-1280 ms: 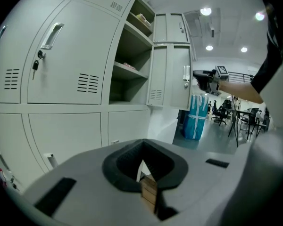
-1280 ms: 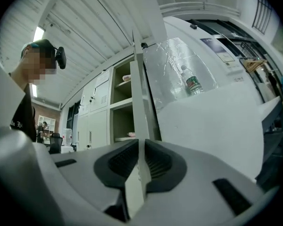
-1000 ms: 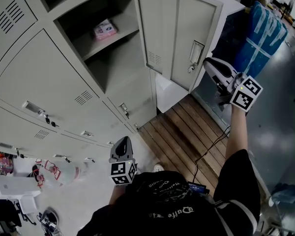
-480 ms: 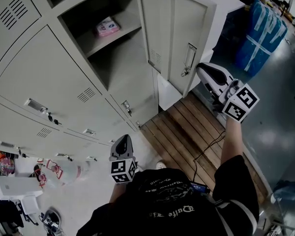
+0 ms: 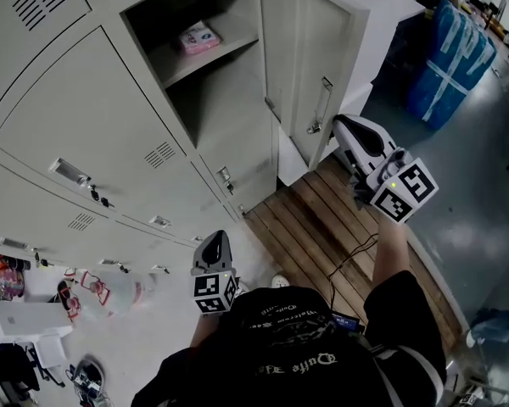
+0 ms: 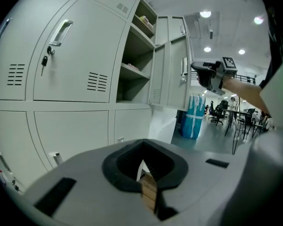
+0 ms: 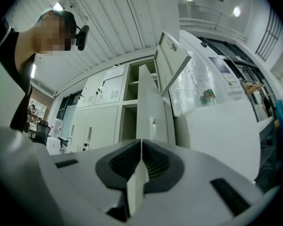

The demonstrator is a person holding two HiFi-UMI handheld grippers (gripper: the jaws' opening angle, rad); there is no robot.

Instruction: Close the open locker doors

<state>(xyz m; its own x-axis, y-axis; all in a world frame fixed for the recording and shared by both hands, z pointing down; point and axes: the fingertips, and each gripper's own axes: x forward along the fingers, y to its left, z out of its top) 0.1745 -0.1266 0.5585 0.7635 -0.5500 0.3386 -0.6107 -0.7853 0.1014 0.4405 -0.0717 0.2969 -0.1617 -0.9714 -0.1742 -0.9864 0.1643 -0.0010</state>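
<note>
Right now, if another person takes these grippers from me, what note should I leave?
Left gripper: low, before the shut lockers, jaws slightly apart, nothing between them.
Right gripper: raised beside the handle of the open door, jaws closing, nothing between them; contact with the door is unclear.
Things: the compartment behind that door stands open, a pink packet on its shelf.
Done: no open door is shut yet.
Left: push this door closed, then the upper door, also swung open.
</note>
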